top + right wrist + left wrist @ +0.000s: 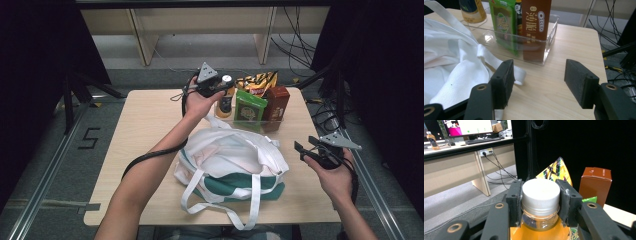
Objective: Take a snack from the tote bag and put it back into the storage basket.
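An orange drink bottle with a white cap stands at the left end of a clear tray at the table's far side. My left gripper is shut on the bottle's cap, with a black pad pressed against each side of it. A white and green tote bag lies in the middle of the table. To the right of the bag, my right gripper hovers above the table, open with nothing between its fingers.
The tray also holds a green packet, a brown Oreo box and a yellow striped snack bag. A white bag strap lies on the wood near my right gripper. Cables run on the floor beyond the table.
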A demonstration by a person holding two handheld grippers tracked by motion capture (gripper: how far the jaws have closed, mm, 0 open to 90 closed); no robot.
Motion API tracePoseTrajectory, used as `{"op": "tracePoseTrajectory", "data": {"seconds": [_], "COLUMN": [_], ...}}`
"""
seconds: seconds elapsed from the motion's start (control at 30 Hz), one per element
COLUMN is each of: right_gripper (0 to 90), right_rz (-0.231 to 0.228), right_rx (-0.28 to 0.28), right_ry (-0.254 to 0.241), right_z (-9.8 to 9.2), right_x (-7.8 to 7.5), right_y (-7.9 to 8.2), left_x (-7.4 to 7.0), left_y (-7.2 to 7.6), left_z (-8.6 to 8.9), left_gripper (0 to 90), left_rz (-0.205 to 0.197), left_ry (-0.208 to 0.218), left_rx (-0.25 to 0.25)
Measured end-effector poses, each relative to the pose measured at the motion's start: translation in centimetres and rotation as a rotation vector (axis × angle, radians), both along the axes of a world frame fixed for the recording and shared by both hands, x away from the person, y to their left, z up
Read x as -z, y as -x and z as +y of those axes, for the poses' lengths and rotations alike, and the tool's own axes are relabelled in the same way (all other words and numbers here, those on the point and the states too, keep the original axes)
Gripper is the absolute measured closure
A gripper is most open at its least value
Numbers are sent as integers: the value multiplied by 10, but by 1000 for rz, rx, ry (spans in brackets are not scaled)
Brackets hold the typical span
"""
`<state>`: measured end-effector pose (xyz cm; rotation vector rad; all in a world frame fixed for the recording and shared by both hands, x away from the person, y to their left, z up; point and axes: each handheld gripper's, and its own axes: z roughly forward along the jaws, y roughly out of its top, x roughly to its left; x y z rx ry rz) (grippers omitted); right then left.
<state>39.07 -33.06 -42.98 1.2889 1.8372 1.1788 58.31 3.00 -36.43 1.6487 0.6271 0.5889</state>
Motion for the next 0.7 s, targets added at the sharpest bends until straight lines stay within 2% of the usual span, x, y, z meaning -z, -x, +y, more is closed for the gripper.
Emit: {"op": "tracePoseTrajectory", "data": {"seconds": [0.03,0.13,0.17,0.23,0.37,0.47,0.6,0.63,0.67,0.7], "right_gripper": [416,416,416,416,416,416,416,416,416,416], "right_rz": [13,13,8,24,25,15,16,3,3,-18], "right_rx": [3,-3,14,13,14,15,13,-7,-7,17], "right_ry": [-9,-18,-22,-32,-31,-15,-22,7,5,-1], "right_z": [1,1,3,3,3,2,2,0,0,1], "right_x": [0,0,0,0,0,0,0,0,0,2], "right_y": [1,1,1,2,2,2,2,0,0,-1], "left_x": [1,2,2,3,5,6,7,7,8,9], "left_y": [-1,-2,-2,-3,-4,-5,-5,-6,-6,-6], "left_z": [0,1,1,1,0,0,0,0,1,1], "left_gripper": [589,589,588,589,588,588,589,589,588,589], "left_rz": [3,5,6,8,8,12,15,16,19,20], "left_ry": [-3,-8,-6,-8,-11,-15,-18,-20,-22,-21], "left_rx": [-1,-4,-4,-5,-6,-8,-9,-9,-11,-11]}}
